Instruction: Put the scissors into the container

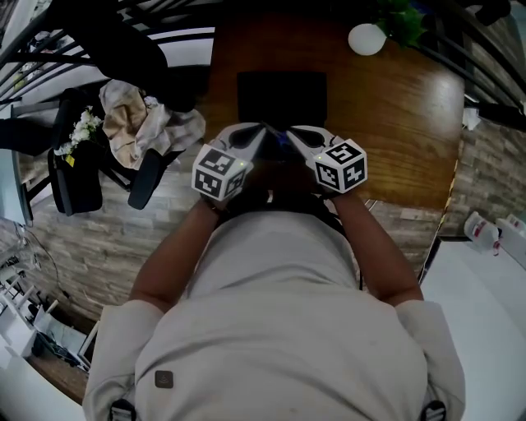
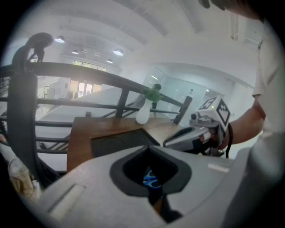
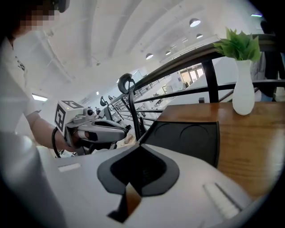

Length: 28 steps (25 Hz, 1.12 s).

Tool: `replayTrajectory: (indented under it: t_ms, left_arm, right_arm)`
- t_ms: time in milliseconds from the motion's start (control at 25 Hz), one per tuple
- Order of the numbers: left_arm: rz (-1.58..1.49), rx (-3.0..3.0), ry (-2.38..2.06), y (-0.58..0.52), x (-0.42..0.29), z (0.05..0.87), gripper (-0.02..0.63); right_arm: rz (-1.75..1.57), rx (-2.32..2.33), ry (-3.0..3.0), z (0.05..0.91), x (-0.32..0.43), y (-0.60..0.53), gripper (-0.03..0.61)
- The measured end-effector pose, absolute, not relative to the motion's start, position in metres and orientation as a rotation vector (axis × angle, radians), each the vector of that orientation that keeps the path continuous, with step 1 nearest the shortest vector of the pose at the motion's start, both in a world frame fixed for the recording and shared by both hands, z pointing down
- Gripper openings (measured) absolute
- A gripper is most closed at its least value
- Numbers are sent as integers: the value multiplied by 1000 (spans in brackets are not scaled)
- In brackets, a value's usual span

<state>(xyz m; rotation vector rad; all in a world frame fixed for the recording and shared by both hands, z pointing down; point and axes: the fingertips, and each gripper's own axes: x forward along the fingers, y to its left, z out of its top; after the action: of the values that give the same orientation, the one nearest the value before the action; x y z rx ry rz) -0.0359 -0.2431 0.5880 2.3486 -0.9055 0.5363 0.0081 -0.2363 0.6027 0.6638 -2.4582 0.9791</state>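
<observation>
Brown wooden tabletop: varnished, semi-gloss, grain visible.
Black rectangular container: matt, smooth, plastic-looking.
Blue-handled scissors: handles glossy, plastic-looking; blurred.
White bulbous vase: smooth, faint sheen.
Green leafy sprig: waxy, plastic-looking.
Black bar railing: metal-looking, painted, satin.
Beige crumpled cloth: soft, matt.
Grey-brown stone-pattern floor: rough-looking, matt.
White T-shirt: matt cloth, lightly creased.

Your desk is warm brown wood with a visible grain. The container on it is black. At the far edge, the vase is white and its plant green. The scissors show bright blue. Your left gripper and right gripper are pale grey, their cubes patterned in black-and-white squares.
</observation>
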Motion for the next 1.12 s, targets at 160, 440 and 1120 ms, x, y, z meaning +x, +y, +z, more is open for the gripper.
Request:
replayTrajectory:
  t_ms: [160, 440, 1120]
  left_arm:
    - [531, 2383, -906, -243, -39, 571, 3]
    - [499, 2450, -907, -248, -41, 534, 3]
    - [421, 2578, -914, -249, -47, 463, 3]
  right_arm:
    - [932, 687, -2486, 584, 9, -237, 8]
    - [852, 722, -2535, 546, 8, -241, 8]
    - [708, 818, -2657, 459, 3, -242, 8]
